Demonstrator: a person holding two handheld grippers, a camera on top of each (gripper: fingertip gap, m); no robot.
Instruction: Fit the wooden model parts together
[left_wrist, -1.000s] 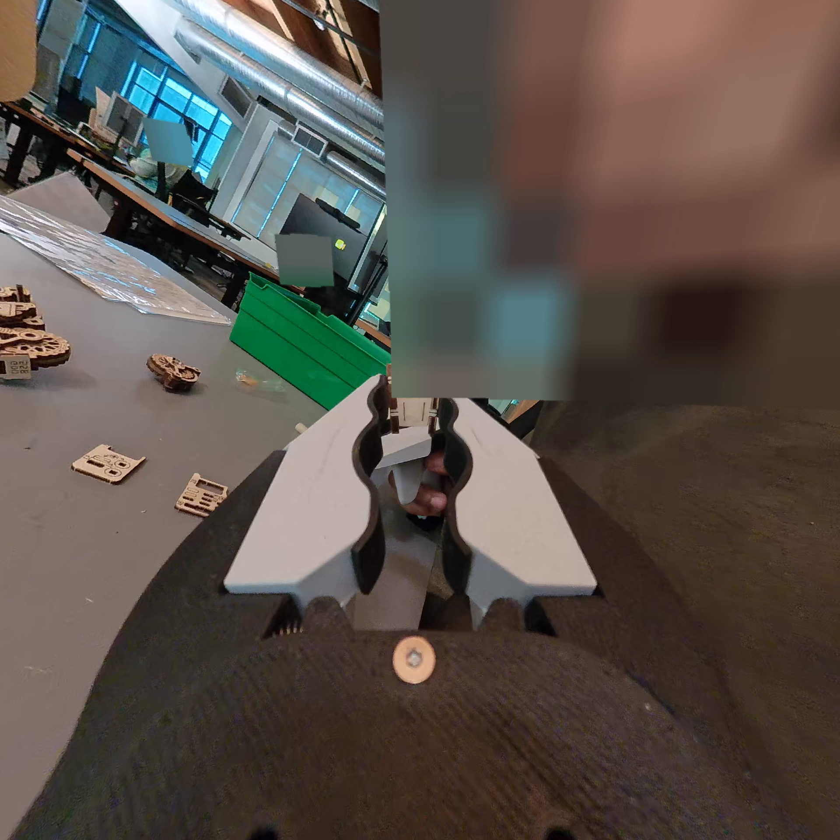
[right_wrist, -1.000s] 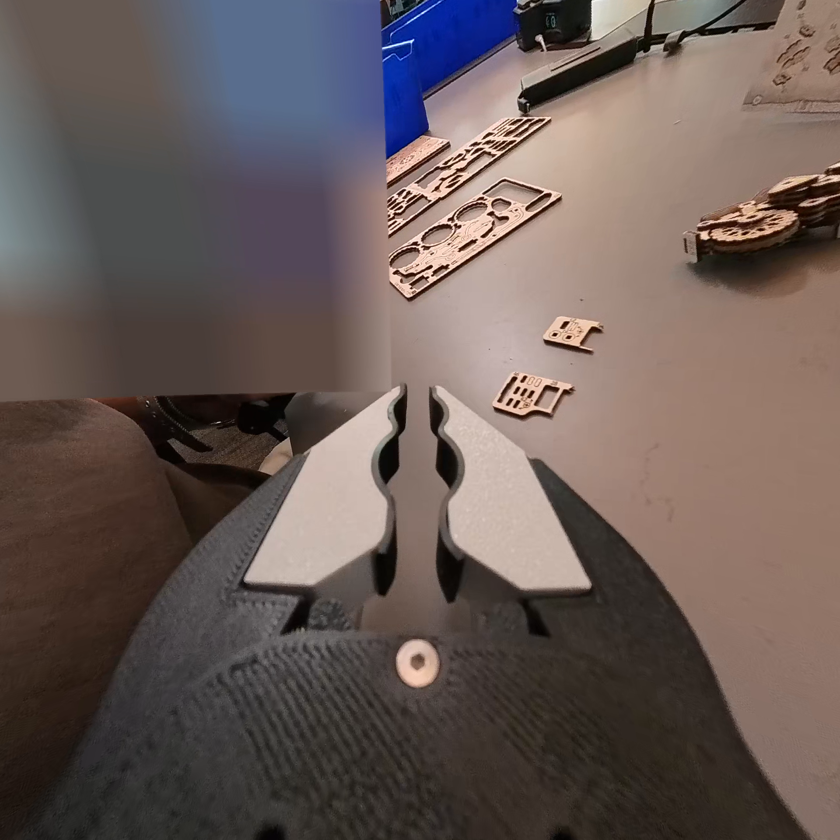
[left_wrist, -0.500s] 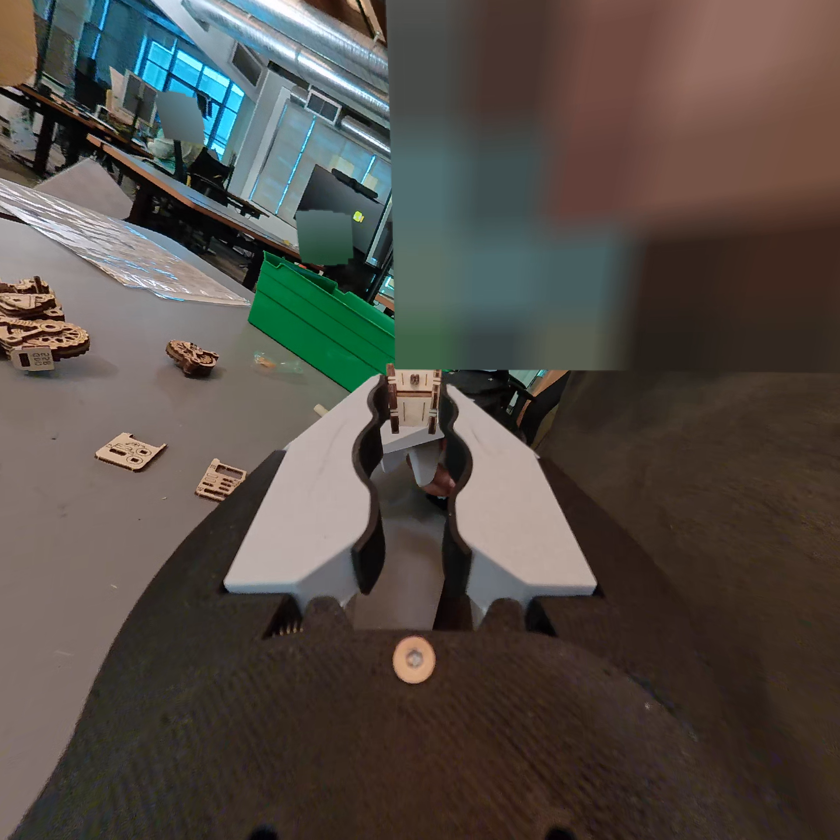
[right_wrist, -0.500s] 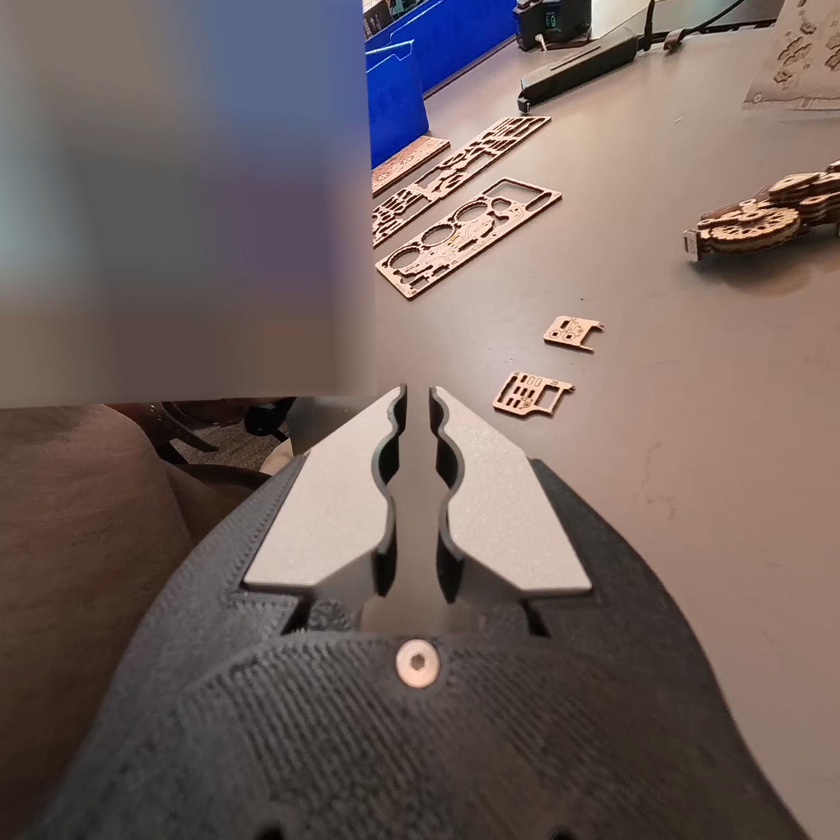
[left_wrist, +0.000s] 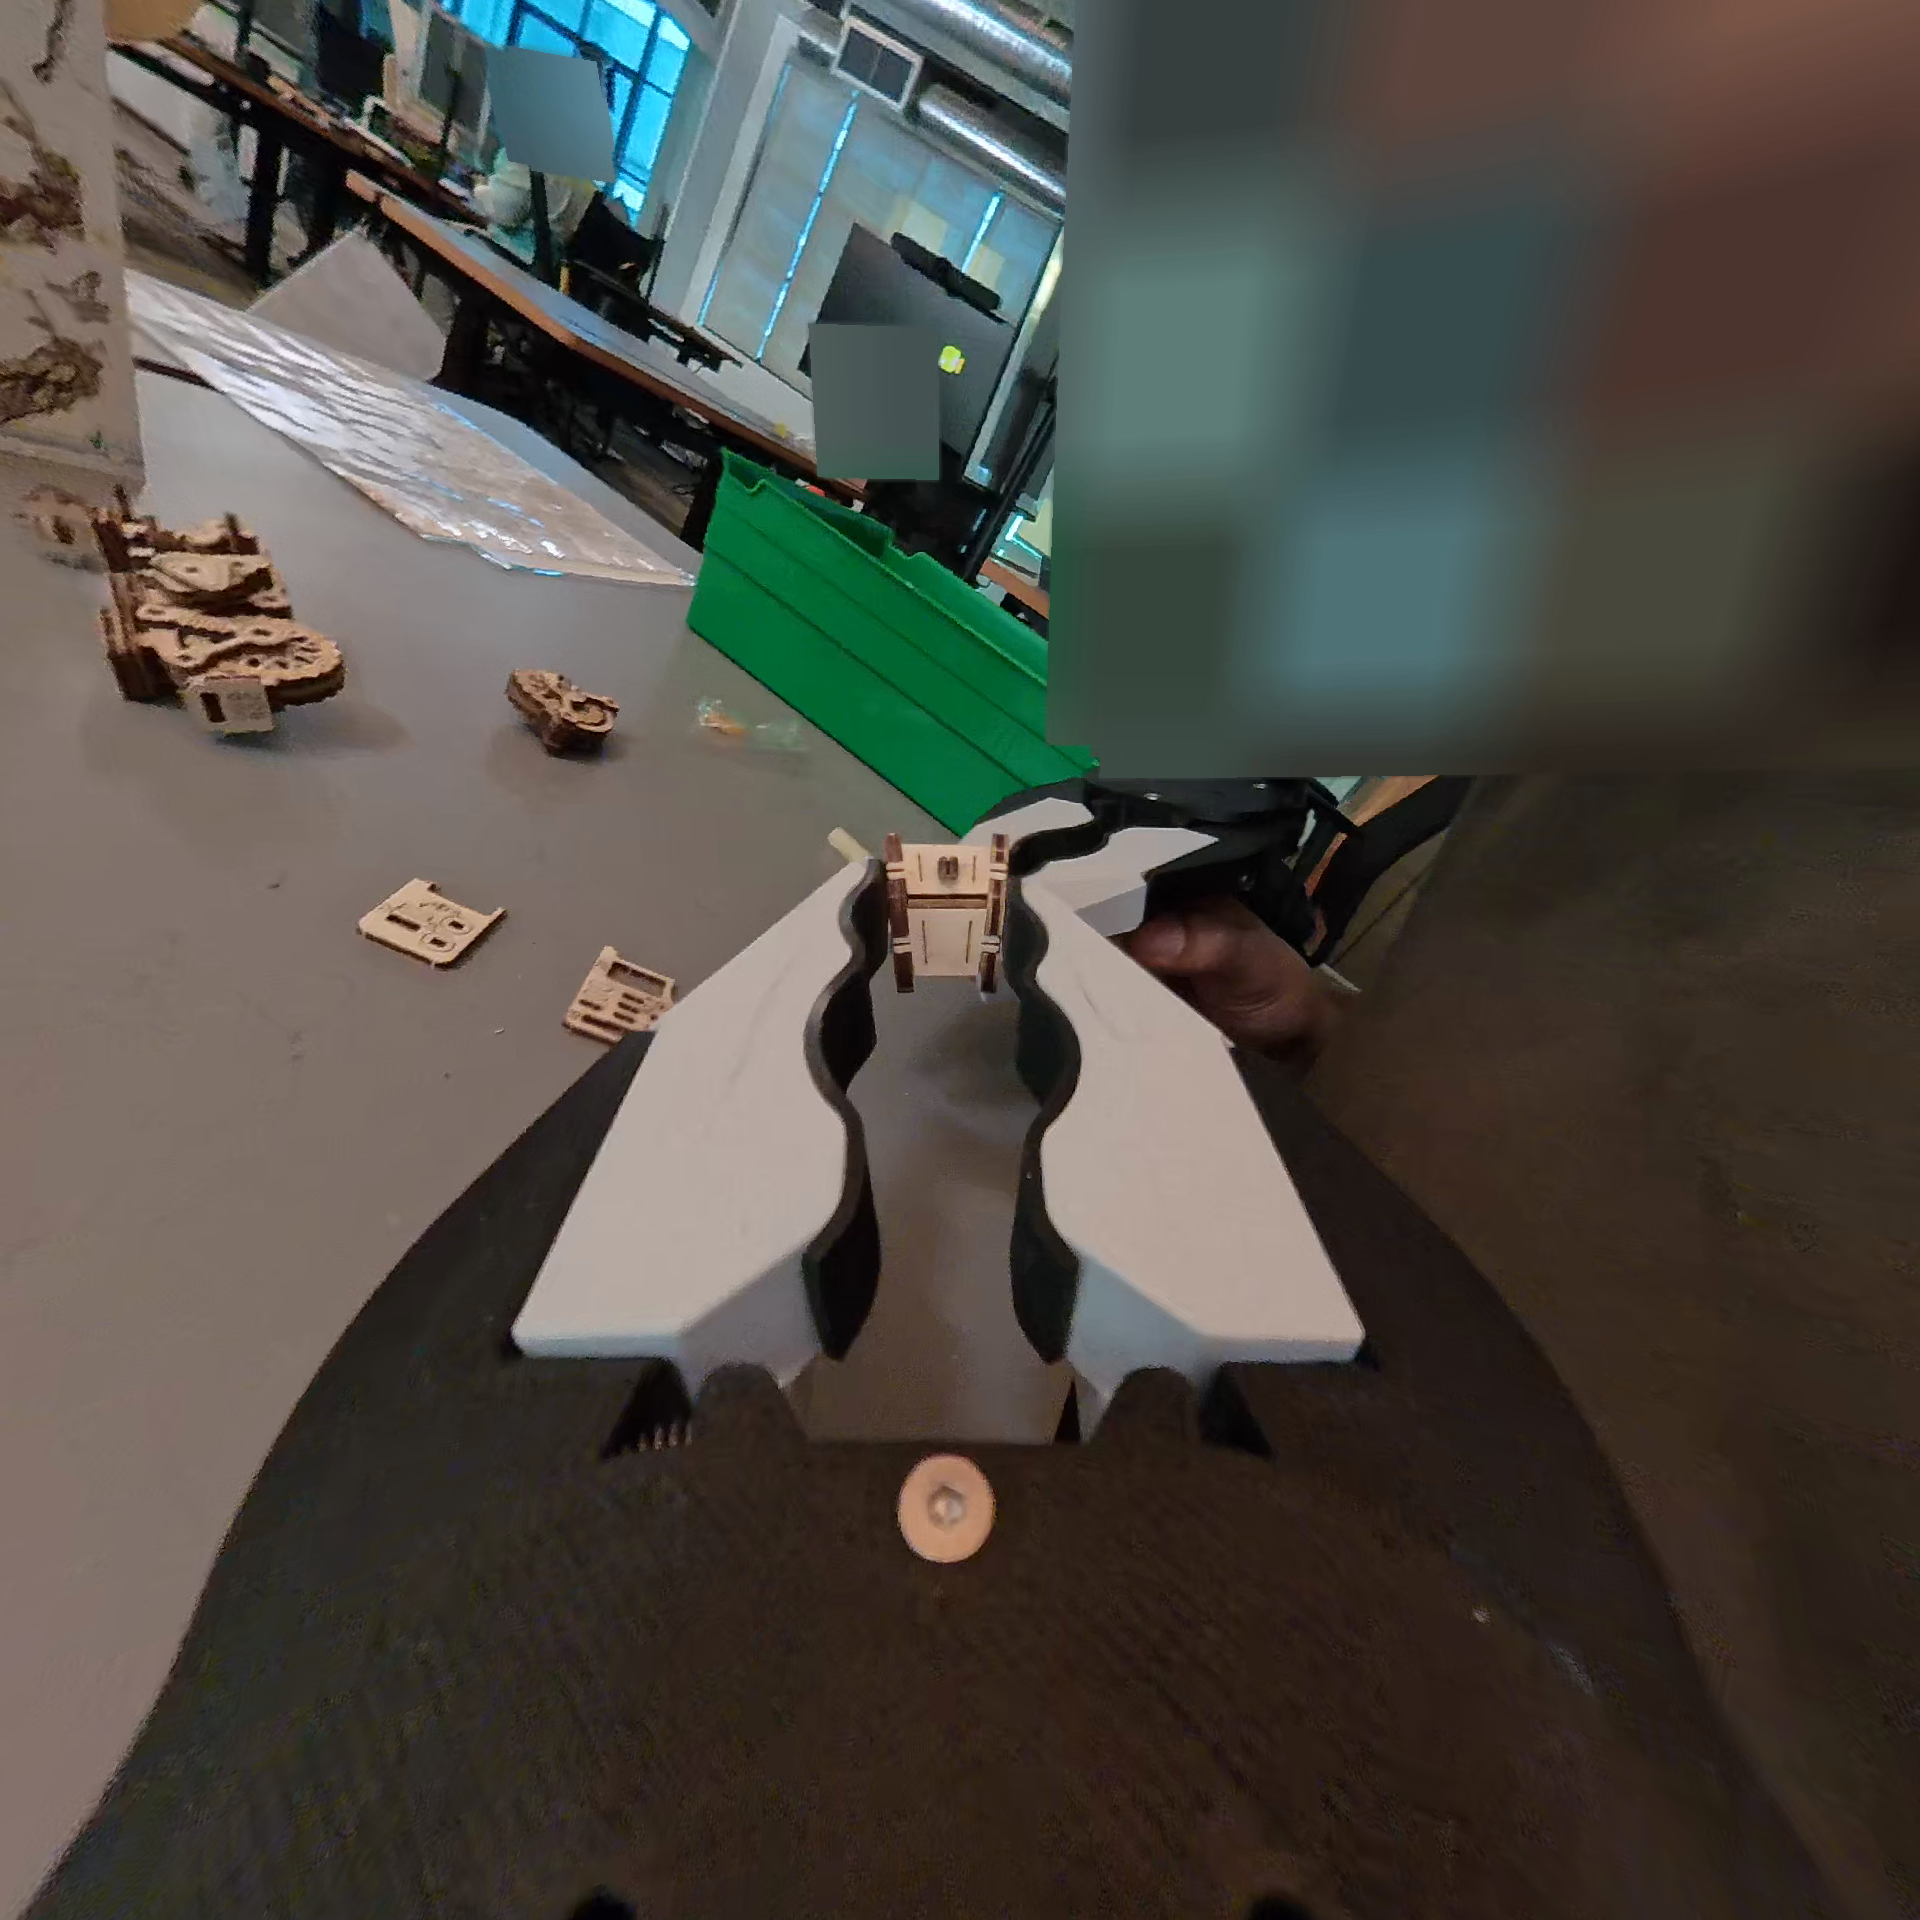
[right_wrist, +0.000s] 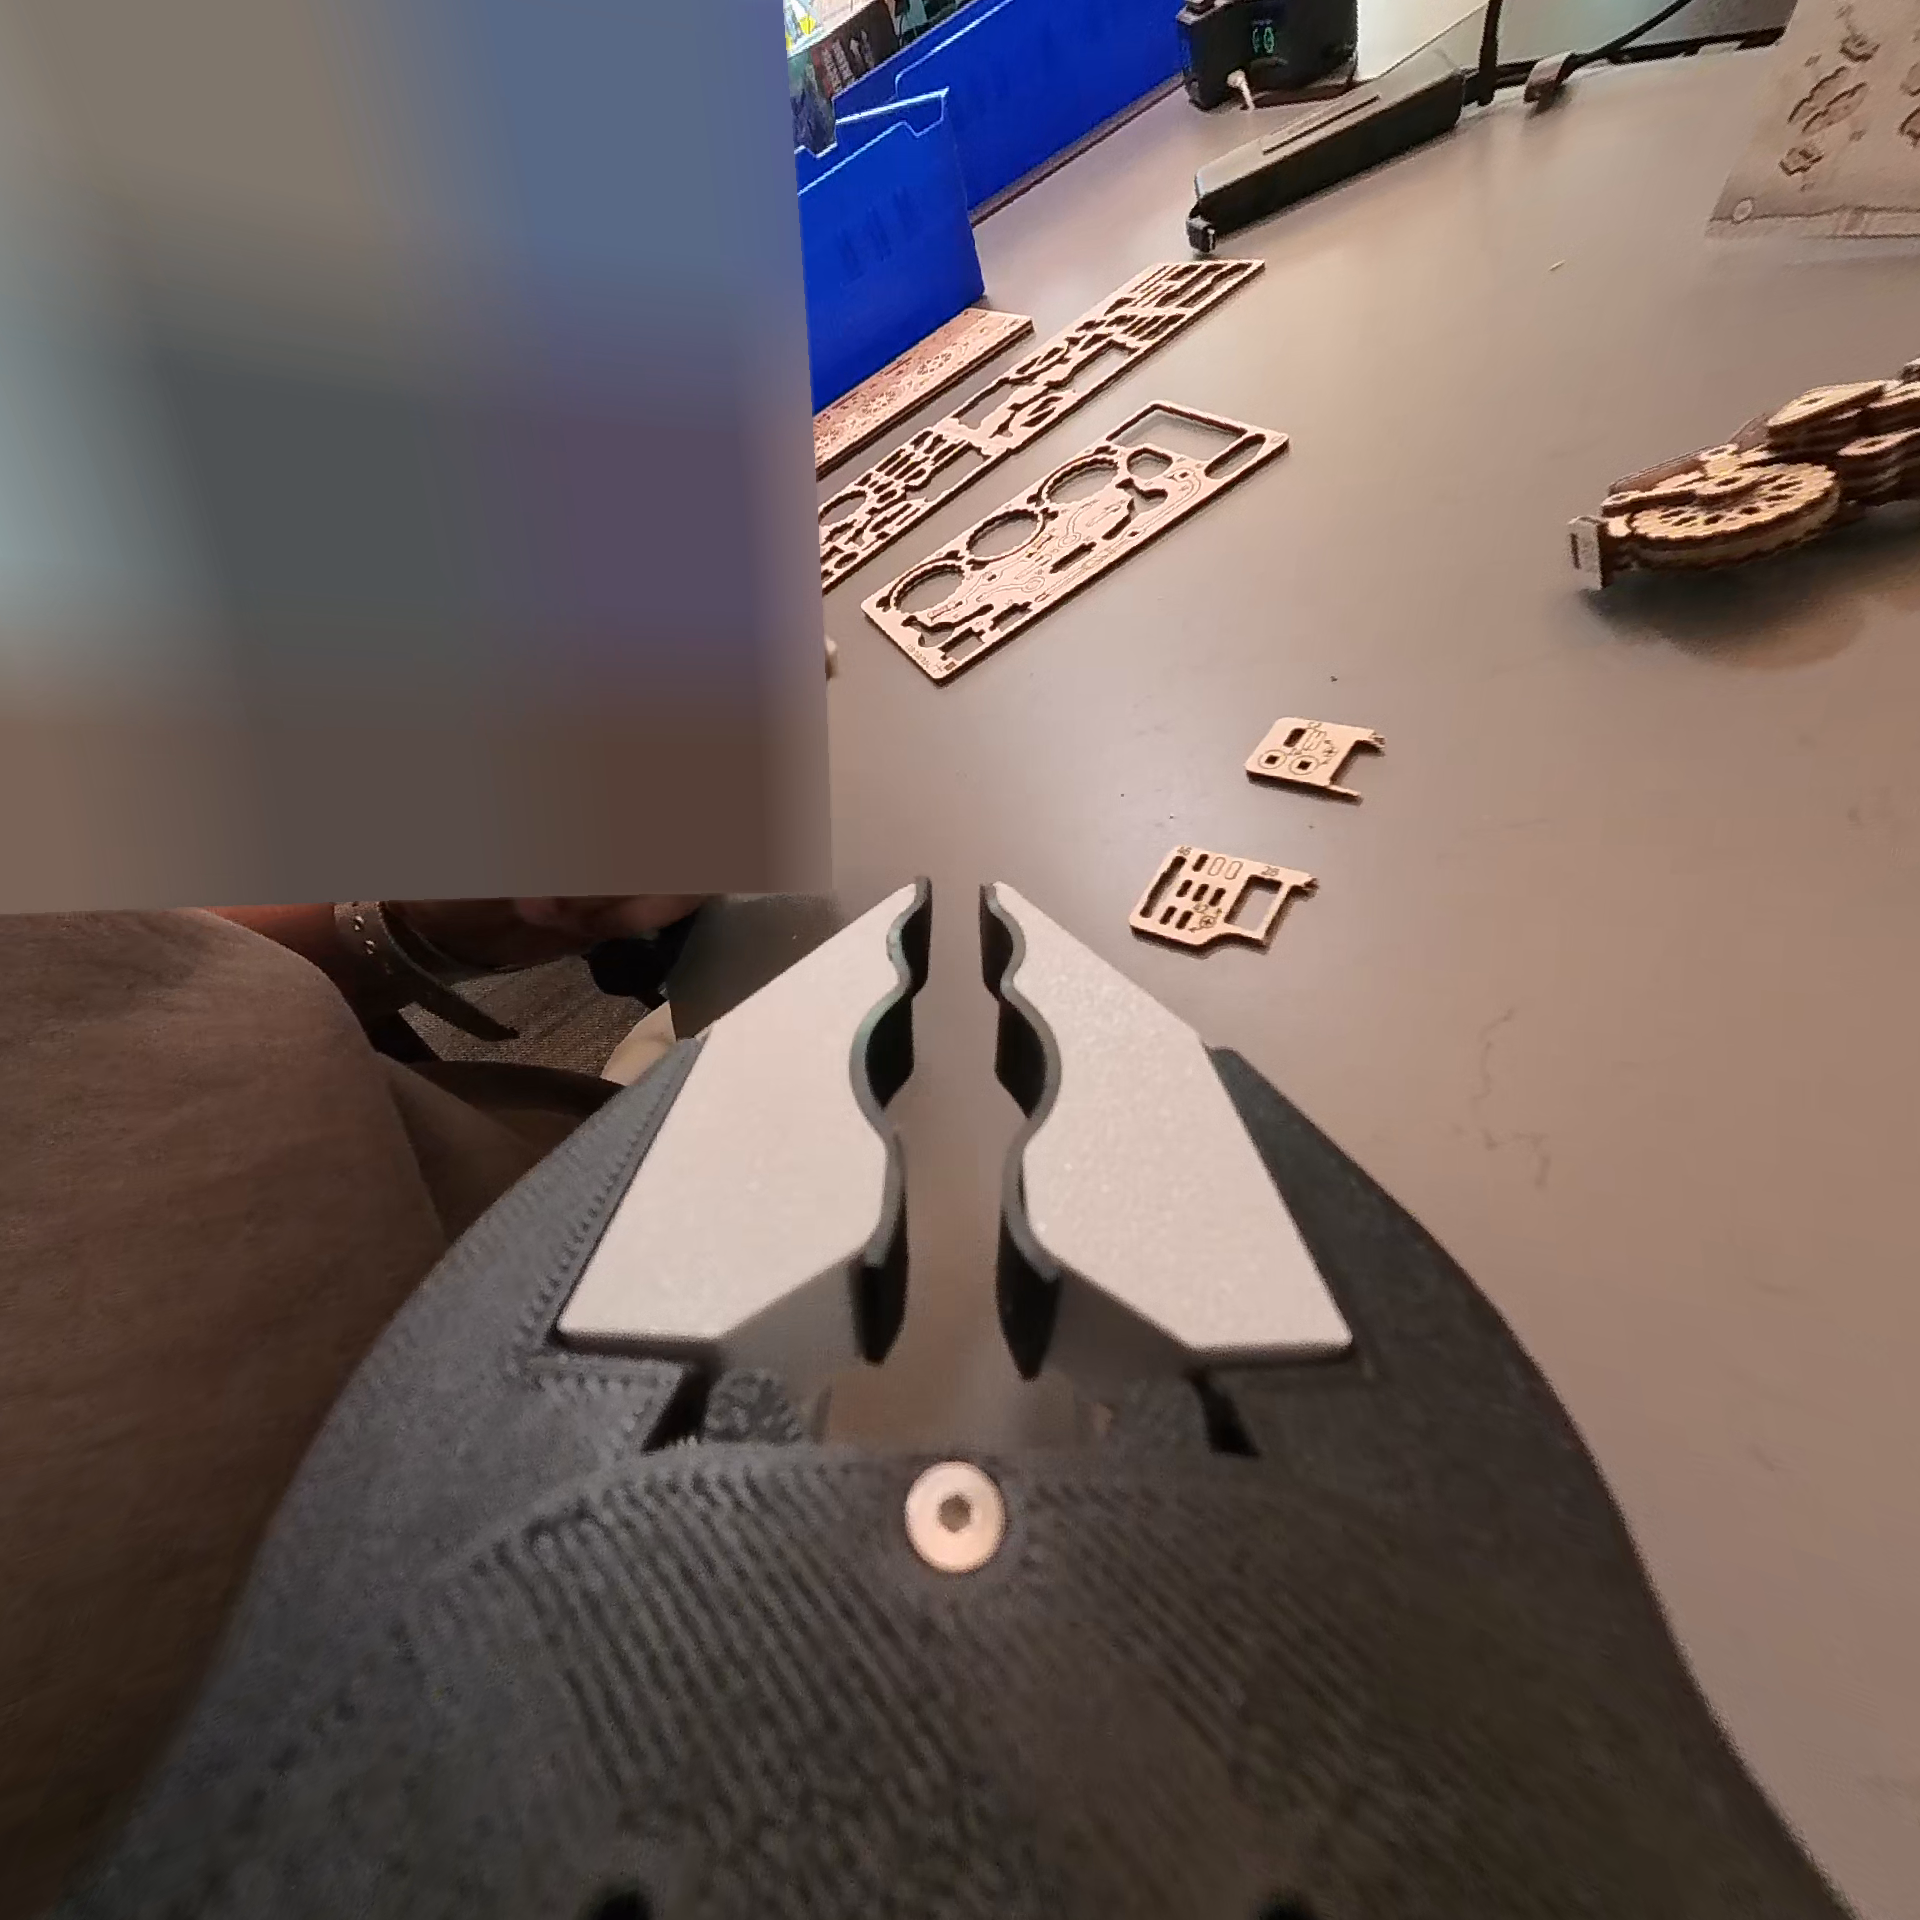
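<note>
**Left gripper holding sub-assembly; right gripper empty**

My left gripper is clamped at its fingertips on a small boxy wooden piece, held upright above the grey table. My right gripper is nearly closed, a thin gap between its tips, holding nothing. Two flat parts lie on the table just beyond it; a larger assembled model sits well apart. Risk, in my judgement: the tip-only hold could let the piece twist or slip during mating, and thin flat parts resist pickup.
</note>
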